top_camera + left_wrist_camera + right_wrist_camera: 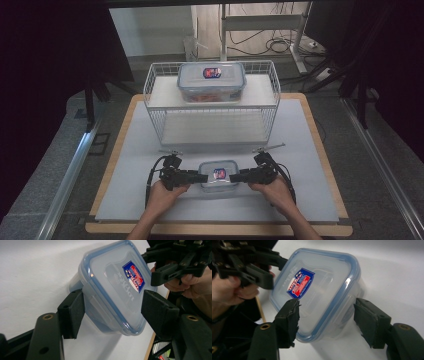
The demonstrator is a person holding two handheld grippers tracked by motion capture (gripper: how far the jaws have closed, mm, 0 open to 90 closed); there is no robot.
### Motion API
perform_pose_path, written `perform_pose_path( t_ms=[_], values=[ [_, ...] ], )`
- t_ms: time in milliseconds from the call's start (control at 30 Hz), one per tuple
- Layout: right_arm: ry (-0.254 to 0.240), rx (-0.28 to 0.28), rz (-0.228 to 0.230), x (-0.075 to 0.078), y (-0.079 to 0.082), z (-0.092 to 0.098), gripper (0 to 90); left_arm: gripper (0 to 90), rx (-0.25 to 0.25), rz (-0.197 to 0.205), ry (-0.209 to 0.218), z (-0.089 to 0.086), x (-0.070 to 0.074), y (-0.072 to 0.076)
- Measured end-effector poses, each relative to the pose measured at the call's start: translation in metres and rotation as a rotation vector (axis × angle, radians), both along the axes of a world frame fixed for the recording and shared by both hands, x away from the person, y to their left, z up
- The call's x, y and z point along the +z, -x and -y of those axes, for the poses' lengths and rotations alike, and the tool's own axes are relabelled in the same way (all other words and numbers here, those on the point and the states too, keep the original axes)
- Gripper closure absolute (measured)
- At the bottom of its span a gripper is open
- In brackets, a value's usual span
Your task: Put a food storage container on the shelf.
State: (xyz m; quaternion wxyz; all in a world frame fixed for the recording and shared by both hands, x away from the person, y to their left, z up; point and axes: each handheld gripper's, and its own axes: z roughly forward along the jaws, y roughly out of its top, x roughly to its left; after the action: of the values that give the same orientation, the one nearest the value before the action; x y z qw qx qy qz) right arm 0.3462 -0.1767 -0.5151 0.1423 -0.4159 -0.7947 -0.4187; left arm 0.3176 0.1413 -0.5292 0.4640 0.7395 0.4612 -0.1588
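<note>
1. A small lidded box (pixel 218 176) is sitting on the white mat (pixel 310 165), at about six o'clock from the wire rack (pixel 212 102), near the person's edge of the table.
2. A larger lidded box (pixel 211 81) is resting on the rack's upper shelf, at twelve o'clock from the small one.
3. The left gripper (pixel 204 178) is reaching in from nine o'clock and the right gripper (pixel 234 177) from three o'clock, each bracketing one end of the small box.
4. In the left gripper view, the jaws are standing apart around the box end, one pad just beside the side wall, the other off the lid; nothing is clamped.
5. In the right gripper view, the jaws are likewise standing spread, with gaps on both sides of the box.
6. The step in hand looks like either letting go of the box or lining up for a two-handed grip; I cannot tell which.
7. If a lift is coming, both pairs of jaws need to be closing squarely on the side walls below the lid rim, at matching height, so the box is not tilting.
</note>
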Motion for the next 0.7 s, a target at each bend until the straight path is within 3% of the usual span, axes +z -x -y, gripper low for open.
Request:
perform_pose_path(
  t_ms=[67,200,367,700],
  values=[
    [-0.011,0.001,-0.012,0.000,-0.002,0.001,38.3,40.9,0.005,-0.006,-0.010,-0.001,0.000,0.001],
    [-0.061,-0.006,-0.038,0.001,-0.003,0.006,48.0,49.2,0.005,-0.013,0.023,-0.005,0.000,0.003],
    [-0.086,-0.007,-0.050,0.002,0.001,0.010,53.2,55.0,0.003,-0.010,0.064,-0.010,0.000,0.010],
    [-0.118,-0.012,-0.038,0.001,0.014,0.017,55.9,56.4,0.013,0.024,0.095,-0.010,-0.003,0.019]
  ],
)
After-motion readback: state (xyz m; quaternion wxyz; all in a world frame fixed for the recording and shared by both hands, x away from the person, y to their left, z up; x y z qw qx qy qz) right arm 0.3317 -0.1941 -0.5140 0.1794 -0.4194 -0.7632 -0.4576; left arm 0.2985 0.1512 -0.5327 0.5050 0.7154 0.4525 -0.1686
